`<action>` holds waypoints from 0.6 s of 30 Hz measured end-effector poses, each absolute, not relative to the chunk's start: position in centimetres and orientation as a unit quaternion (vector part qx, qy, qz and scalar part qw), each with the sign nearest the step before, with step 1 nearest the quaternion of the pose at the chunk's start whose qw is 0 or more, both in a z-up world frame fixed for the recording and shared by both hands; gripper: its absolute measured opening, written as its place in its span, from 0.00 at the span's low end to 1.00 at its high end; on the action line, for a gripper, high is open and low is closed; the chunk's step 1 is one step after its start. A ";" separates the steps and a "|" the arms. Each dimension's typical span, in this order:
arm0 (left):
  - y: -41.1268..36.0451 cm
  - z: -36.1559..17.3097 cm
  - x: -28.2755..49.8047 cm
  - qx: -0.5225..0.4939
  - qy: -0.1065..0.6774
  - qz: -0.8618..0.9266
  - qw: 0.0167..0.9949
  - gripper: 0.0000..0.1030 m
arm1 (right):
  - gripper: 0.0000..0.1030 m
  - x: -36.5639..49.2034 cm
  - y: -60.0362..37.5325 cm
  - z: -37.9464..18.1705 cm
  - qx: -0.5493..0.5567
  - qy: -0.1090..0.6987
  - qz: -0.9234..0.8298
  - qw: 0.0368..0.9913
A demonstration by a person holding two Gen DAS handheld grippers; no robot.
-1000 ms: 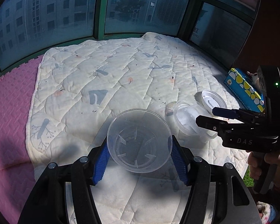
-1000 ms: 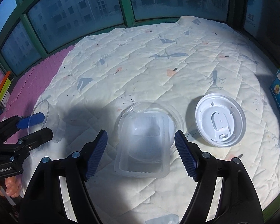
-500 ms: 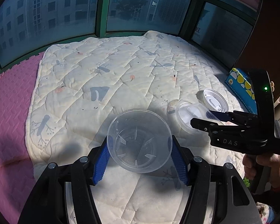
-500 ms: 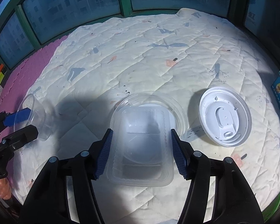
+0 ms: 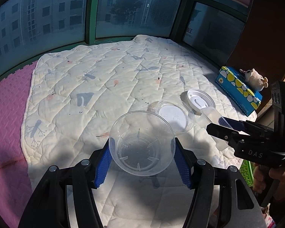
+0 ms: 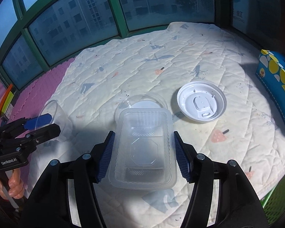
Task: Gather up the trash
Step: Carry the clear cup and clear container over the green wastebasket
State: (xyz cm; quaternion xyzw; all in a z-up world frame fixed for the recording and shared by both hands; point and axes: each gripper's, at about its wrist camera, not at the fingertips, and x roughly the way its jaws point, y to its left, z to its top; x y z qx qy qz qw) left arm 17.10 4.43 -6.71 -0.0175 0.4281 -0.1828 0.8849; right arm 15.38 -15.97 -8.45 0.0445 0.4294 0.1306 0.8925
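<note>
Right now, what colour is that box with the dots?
Blue tissue box with yellow and white spots; clearest in left wrist view.

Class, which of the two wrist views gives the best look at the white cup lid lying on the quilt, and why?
The right wrist view. The white cup lid lies in sunlight, whole and unobstructed, with its rim and moulded sip flap plain. In the left wrist view the lid is smaller, farther off, and partly overlapped at its near edge by the clear tray in the right gripper.

A round lid (image 6: 201, 102) is seen on the quilt (image 6: 161, 57), right of a flat clear lid (image 6: 142, 104). A box (image 6: 277, 91) is placed at the quilt's right edge, a toy (image 5: 253, 78) behind it.
</note>
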 end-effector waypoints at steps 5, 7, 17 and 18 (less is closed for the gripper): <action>2.0 -6.3 15.7 -0.010 0.428 -0.205 0.880 0.58 | 0.59 12.6 -18.2 -7.6 0.067 0.414 0.120 0.900; 0.9 -6.3 15.1 -0.006 0.428 -0.213 0.878 0.58 | 0.59 11.5 -19.2 -7.4 0.072 0.409 0.114 0.903; -4.7 -6.3 12.4 0.009 0.430 -0.261 0.864 0.58 | 0.59 6.5 -24.3 -7.1 0.098 0.389 0.065 0.913; -5.3 -6.3 12.1 0.012 0.430 -0.266 0.863 0.58 | 0.59 6.0 -24.8 -7.1 0.099 0.388 0.060 0.914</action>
